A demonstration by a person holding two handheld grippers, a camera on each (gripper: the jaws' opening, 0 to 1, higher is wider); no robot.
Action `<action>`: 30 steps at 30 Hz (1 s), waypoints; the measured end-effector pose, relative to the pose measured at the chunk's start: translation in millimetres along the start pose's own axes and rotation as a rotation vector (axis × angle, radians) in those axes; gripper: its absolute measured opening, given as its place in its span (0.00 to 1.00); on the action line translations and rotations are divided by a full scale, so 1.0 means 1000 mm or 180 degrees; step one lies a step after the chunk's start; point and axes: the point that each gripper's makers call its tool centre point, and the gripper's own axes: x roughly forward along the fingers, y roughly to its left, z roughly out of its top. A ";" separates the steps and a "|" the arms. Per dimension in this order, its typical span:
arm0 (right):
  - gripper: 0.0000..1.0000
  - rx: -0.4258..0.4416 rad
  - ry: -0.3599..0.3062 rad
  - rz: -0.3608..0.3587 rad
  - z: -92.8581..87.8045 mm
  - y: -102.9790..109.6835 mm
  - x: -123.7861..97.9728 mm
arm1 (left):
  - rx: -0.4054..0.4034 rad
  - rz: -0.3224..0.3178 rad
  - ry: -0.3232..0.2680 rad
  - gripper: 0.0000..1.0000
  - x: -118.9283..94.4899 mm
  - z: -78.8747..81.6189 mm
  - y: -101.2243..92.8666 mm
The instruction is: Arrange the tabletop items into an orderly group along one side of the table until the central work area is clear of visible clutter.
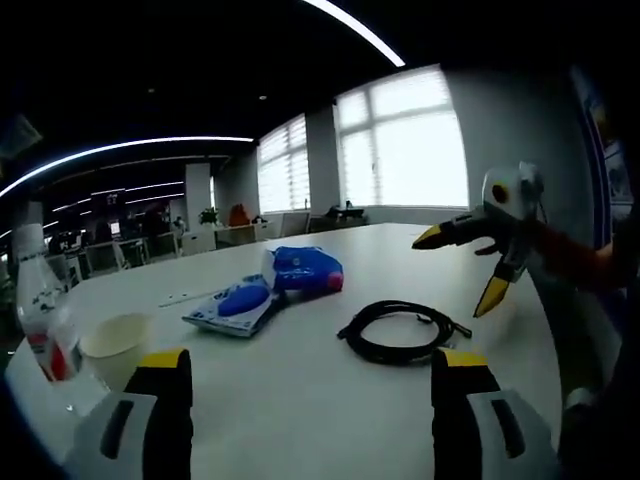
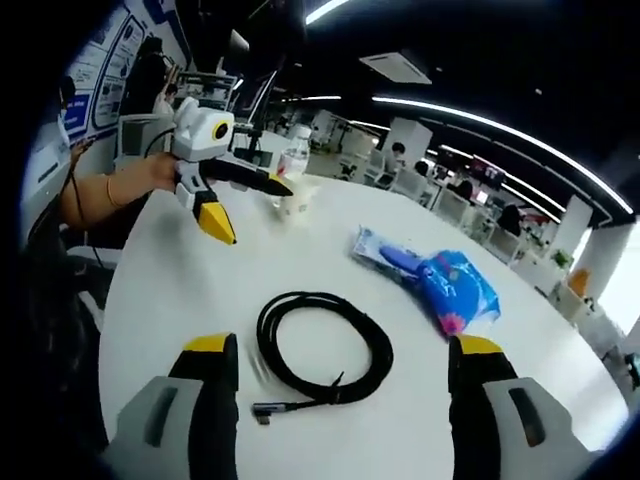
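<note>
On white table (image 2: 180, 290), unreadable blue packet (image 2: 440, 280).

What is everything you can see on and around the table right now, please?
coiled black cable: one, black, table centre, nearest both claws.
blue plastic packet: one, blue, beyond the cable.
flat blue-and-white pack: one, touching the blue packet.
small cream bowl: one, cream, by the table edge.
clear plastic bottle: one, clear with red label, beside the bowl.
round white table: one, white.
left claw: yellow-tipped, open, empty.
right claw: yellow-tipped, open, empty.
person's hand: one, holding the left claw.
</note>
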 end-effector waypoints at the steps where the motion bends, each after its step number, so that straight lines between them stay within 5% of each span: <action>1: 0.83 0.0012 0.0000 0.0004 0.000 0.000 0.000 | 0.0001 0.0001 0.0001 0.99 0.000 0.000 0.000; 30: 0.81 0.0391 -0.0031 -0.0216 -0.015 -0.024 0.000 | 0.0011 -0.0025 0.0010 0.99 0.003 0.001 -0.002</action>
